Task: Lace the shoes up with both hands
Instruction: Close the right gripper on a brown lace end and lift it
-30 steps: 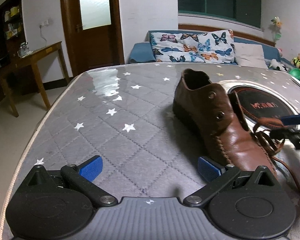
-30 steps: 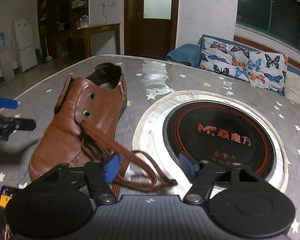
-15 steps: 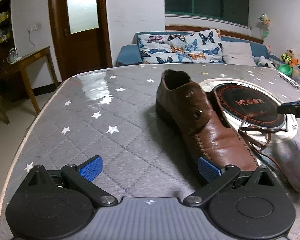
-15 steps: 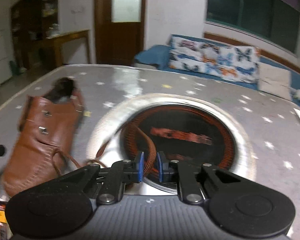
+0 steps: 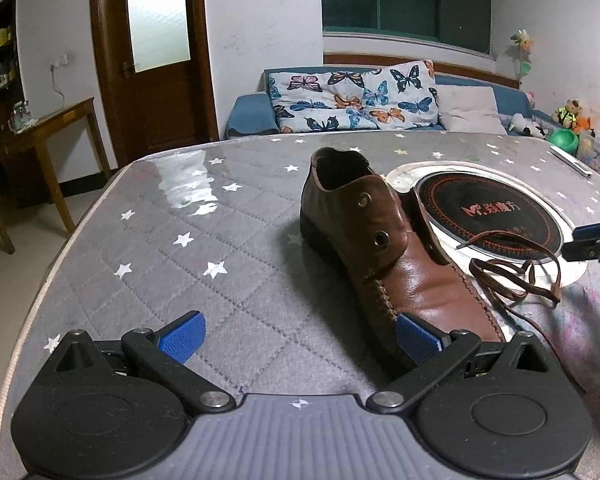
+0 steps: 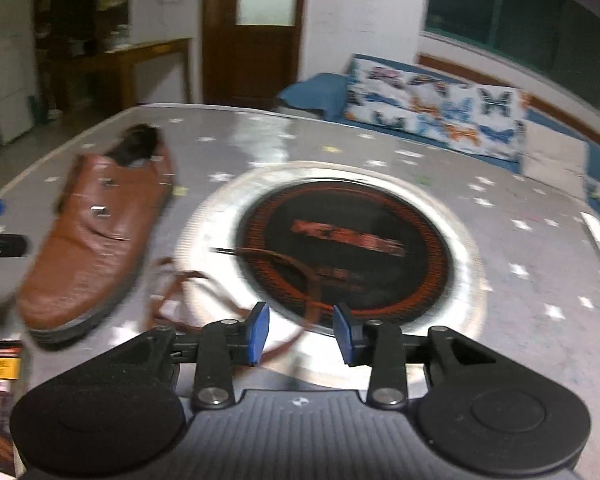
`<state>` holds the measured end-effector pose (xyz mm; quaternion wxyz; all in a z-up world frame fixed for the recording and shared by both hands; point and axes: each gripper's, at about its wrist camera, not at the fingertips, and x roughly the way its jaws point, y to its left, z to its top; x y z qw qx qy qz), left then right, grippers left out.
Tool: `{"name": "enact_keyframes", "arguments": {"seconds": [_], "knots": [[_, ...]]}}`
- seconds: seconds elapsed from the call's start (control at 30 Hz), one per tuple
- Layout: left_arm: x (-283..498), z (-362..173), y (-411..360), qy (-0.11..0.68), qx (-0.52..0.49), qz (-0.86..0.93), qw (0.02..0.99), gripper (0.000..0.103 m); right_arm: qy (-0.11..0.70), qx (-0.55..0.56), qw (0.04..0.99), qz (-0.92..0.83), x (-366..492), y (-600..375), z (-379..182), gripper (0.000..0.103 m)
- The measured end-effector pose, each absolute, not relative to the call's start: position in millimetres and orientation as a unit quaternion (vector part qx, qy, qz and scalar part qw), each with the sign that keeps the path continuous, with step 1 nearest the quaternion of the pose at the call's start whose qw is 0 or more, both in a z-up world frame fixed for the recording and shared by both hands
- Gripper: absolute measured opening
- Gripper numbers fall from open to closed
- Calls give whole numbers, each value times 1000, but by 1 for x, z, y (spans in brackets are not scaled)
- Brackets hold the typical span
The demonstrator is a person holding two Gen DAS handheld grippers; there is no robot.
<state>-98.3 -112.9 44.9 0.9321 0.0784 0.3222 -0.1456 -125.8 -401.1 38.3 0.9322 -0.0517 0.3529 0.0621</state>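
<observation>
Shoe (image 5: 384, 256) lies mid-bench, lace (image 5: 512, 276) spilled over the round cooktop (image 5: 496, 208). My right gripper (image 6: 300, 330) is opening, lace loose between its pads; left gripper (image 5: 296, 332) spread, empty. Risk: lace slips free, tip frays.

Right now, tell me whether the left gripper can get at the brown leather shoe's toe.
Probably yes. The left gripper is wide open, the brown leather shoe has its toe right beside one blue pad, and nothing lies between them on the grey starred table cover.
</observation>
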Motion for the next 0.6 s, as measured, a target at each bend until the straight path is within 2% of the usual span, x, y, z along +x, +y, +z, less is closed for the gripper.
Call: {"name": "enact_keyframes", "arguments": {"seconds": [0.37, 0.6], "knots": [[-97, 44, -114, 325, 79, -146, 931, 103, 365, -70, 919, 131, -128, -366, 32, 35], [-98, 45, -115, 324, 83, -151, 930, 103, 353, -74, 927, 102, -103, -371, 29, 33]]}}
